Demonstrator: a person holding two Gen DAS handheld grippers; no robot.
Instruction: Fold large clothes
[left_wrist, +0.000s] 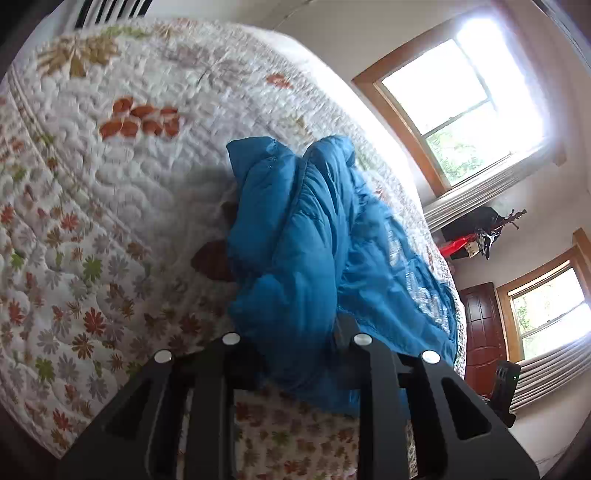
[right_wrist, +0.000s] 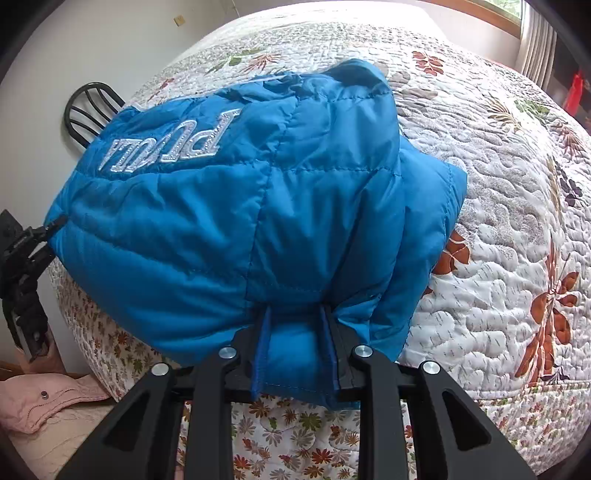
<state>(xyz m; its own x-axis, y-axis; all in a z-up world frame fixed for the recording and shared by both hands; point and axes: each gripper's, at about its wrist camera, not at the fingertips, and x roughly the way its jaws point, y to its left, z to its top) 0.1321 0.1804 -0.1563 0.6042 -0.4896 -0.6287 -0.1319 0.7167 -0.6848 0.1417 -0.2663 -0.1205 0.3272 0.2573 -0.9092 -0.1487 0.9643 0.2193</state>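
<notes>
A blue puffy jacket (right_wrist: 229, 206) with silver lettering lies bunched on the floral quilt of the bed (right_wrist: 498, 229). My right gripper (right_wrist: 297, 328) is shut on a thick fold of its hem near the bed's front edge. The jacket also shows in the left wrist view (left_wrist: 306, 243), where my left gripper (left_wrist: 295, 354) is shut on another part of it; its fingertips are buried in the fabric. The left gripper also shows in the right wrist view (right_wrist: 26, 236), at the jacket's left end.
The quilted bed (left_wrist: 110, 206) stretches far behind the jacket. A black chair back (right_wrist: 88, 110) stands beyond the bed by the wall. A pink garment (right_wrist: 48, 402) lies below left. Windows (left_wrist: 461, 103) and a dark door (left_wrist: 484, 328) are to the right.
</notes>
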